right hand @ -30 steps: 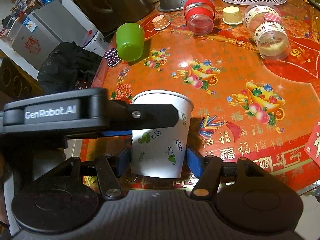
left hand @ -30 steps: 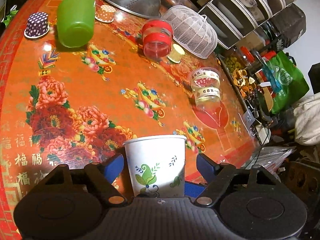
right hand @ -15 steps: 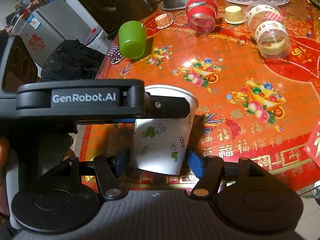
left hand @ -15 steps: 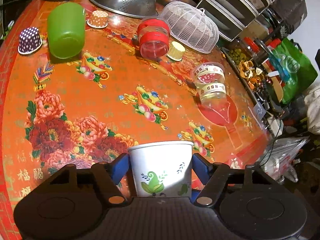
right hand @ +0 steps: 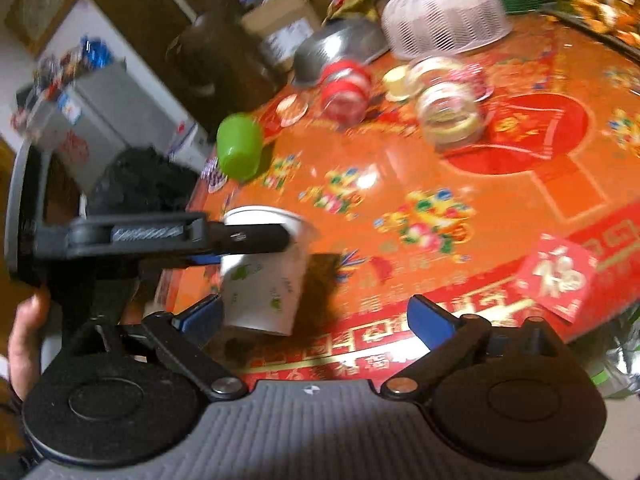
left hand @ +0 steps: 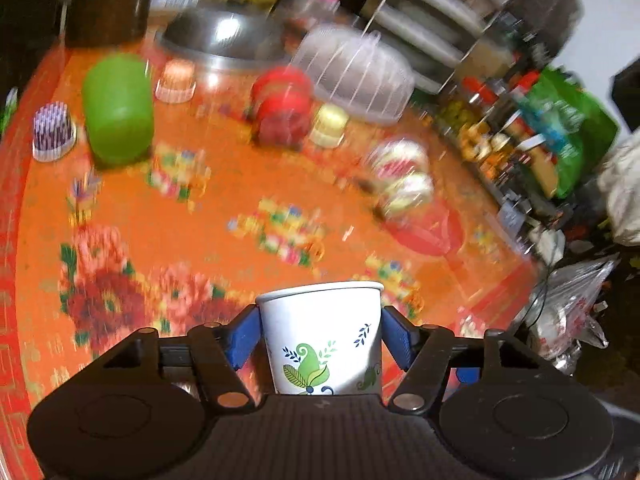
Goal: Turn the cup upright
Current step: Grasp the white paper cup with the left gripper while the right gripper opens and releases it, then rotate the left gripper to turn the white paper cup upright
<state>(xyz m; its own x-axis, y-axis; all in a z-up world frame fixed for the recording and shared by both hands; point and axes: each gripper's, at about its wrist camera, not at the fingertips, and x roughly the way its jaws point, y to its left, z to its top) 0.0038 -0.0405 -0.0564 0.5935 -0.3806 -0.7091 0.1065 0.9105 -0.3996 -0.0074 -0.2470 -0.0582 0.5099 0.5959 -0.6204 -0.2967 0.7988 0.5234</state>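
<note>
Paper cup (left hand: pixel 320 340), white with green leaf print, sat rim-up between the blue pads of the left gripper (left hand: pixel 319 334), which was clamped on its sides. In the right wrist view the same cup (right hand: pixel 264 276) hung near the table's (right hand: pixel 520 208) near-left edge, tilted slightly, with its base above the red border and a dark shadow beside it; whether the base touched the cloth could not be told. The left gripper (right hand: pixel 240 240) reached in from the left, one black finger lying across the cup's rim, and a bare hand (right hand: pixel 24 344) held its handle at the frame's left edge.

The right gripper (right hand: pixel 316 320) stood released, jaws spread wide. Its left pad lay just beside the cup's lower wall; its right pad was well apart from it, holding nothing.

Both views were smeared by motion. Farther across the orange floral table (left hand: pixel 208 216) a green cup (left hand: pixel 118 114) lay on its side near the far-left edge, with a purple dotted cupcake liner (left hand: pixel 54 132) just left of it. A red-banded jar (left hand: pixel 286 106) lay on its side toward the far edge, near a steel colander (left hand: pixel 224 36) and a white mesh food cover (left hand: pixel 356 80). A clear jar (left hand: pixel 402 180) lay toward the right edge. A red paper square (right hand: pixel 556 276) rested at the near-right edge.
</note>
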